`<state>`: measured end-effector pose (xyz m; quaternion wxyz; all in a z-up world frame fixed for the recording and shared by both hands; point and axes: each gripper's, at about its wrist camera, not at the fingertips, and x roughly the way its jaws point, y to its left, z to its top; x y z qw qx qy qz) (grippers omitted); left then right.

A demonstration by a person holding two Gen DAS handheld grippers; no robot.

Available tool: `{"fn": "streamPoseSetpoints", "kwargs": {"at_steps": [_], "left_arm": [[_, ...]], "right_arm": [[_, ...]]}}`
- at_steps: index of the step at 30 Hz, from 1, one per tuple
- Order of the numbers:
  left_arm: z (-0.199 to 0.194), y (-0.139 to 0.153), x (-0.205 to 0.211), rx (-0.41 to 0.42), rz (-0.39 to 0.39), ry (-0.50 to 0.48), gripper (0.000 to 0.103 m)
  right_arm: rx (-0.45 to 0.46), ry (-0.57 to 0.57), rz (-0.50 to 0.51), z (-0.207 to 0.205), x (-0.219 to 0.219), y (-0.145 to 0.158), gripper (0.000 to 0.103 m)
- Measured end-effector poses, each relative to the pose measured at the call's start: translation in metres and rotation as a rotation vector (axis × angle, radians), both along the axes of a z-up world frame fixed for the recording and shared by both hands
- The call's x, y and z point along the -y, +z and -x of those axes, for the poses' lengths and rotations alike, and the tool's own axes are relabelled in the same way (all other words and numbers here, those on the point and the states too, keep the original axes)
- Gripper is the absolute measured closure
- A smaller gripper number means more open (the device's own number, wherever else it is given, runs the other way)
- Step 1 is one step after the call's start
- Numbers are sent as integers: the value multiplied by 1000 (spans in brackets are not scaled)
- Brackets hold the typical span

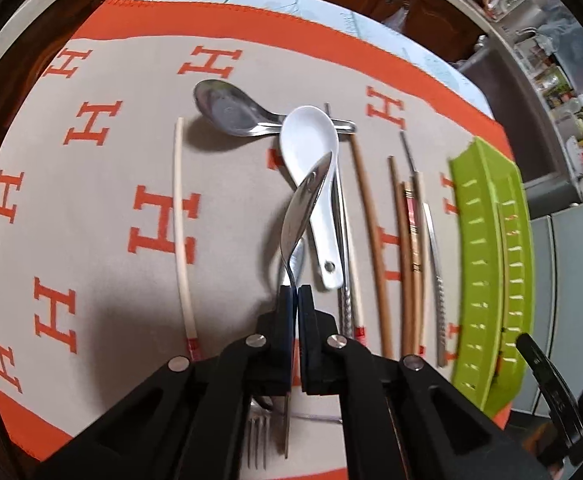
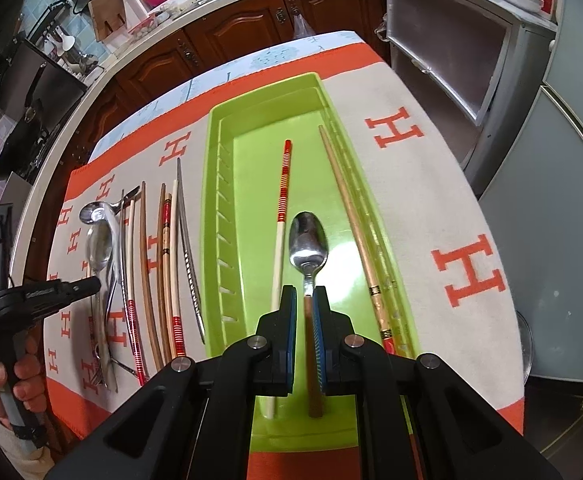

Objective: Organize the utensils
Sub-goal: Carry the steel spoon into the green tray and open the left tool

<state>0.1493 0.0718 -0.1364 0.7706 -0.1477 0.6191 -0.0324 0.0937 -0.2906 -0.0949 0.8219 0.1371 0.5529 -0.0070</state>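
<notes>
Through the left wrist camera, my left gripper (image 1: 294, 289) is clamping the handle of a steel spoon (image 1: 305, 204), lifting it above the white ceramic spoon (image 1: 311, 160) lying on the orange-and-grey cloth (image 1: 91, 200). Through the right wrist camera, my right gripper (image 2: 306, 290) is pinching a wooden-handled metal spoon (image 2: 308, 246) over the green plastic tray (image 2: 251, 128), between a red-striped chopstick (image 2: 281, 216) and a tan chopstick (image 2: 351, 220).

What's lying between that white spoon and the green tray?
A row of chopsticks on the cloth, wooden, ivory and metal, between the white spoon and green tray, in the left wrist view.
</notes>
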Motion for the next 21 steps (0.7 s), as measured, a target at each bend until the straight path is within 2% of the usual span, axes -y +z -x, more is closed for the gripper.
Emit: {"fn": "streamPoseSetpoints", "kwargs": {"at_steps": [9, 14, 21], "left_arm": [[14, 11, 9, 0, 80, -23, 103], [25, 36, 22, 59, 115, -75, 103], [41, 83, 51, 182, 146, -182, 103]], "right_arm": [[16, -2, -7, 6, -2, 5, 95], [20, -9, -13, 8, 1, 7, 95], [35, -9, -19, 15, 3, 14, 95]]}}
